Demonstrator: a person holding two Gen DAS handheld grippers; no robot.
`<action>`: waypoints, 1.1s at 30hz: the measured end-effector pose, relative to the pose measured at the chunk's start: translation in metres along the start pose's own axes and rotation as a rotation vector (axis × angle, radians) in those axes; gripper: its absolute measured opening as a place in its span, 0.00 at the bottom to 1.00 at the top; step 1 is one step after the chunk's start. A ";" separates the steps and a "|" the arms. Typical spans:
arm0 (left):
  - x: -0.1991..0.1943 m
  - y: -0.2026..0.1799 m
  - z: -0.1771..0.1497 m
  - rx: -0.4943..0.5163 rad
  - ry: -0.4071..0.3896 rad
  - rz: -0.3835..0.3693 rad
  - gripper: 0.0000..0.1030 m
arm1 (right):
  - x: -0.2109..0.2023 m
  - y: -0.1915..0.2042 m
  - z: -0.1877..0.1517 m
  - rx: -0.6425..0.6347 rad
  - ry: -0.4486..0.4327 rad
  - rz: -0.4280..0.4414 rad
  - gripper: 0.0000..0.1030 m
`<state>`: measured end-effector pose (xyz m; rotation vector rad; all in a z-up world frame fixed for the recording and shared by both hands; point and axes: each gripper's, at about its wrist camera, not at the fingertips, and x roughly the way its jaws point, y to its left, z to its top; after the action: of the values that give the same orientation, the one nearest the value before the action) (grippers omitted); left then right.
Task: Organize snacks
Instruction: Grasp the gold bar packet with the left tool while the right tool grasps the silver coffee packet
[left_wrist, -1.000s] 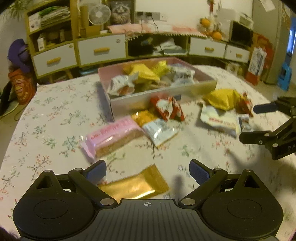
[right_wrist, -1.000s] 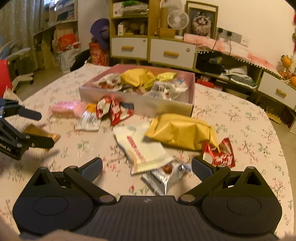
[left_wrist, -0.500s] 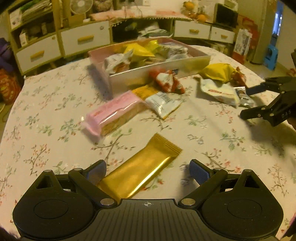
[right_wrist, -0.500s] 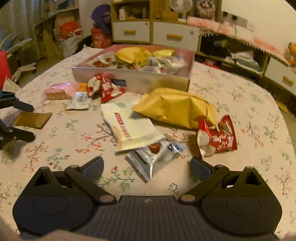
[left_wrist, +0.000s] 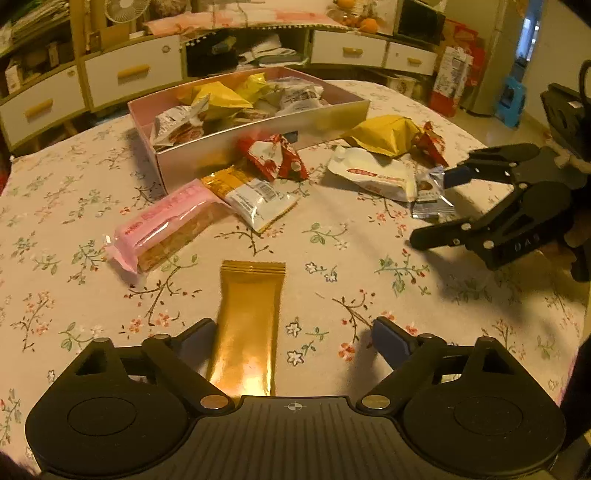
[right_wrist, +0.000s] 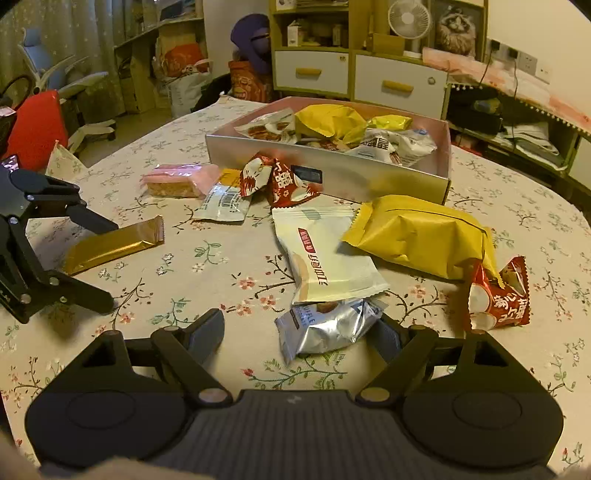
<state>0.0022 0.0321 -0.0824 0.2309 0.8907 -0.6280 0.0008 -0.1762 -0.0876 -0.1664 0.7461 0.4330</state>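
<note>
Both grippers have dropped closer, fingers spread wide: left gripper (left_wrist: 293, 341) now straddles the gold bar (left_wrist: 246, 328) at lower centre, right gripper (right_wrist: 301, 332) the silver packet (right_wrist: 325, 326), so pickups look imminent

Left tongs (left_wrist: 293, 341) have swung to straddle the gold bar (left_wrist: 248, 328).

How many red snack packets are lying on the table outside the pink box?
3. One red packet and a second red packet touch in front of the box; the third red packet lies against the yellow bag. Others may hide under bags.
</note>
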 end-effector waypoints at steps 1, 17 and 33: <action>0.000 -0.001 0.000 -0.003 0.000 0.008 0.85 | 0.000 -0.001 0.001 0.006 -0.001 -0.002 0.79; -0.002 0.008 0.008 -0.077 -0.008 0.110 0.33 | 0.002 -0.008 0.006 0.007 -0.030 -0.053 0.48; -0.006 0.016 0.012 -0.162 -0.009 0.114 0.25 | 0.000 0.004 0.011 -0.018 -0.027 -0.029 0.35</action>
<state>0.0168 0.0421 -0.0718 0.1316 0.9080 -0.4486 0.0055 -0.1693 -0.0794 -0.1880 0.7129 0.4139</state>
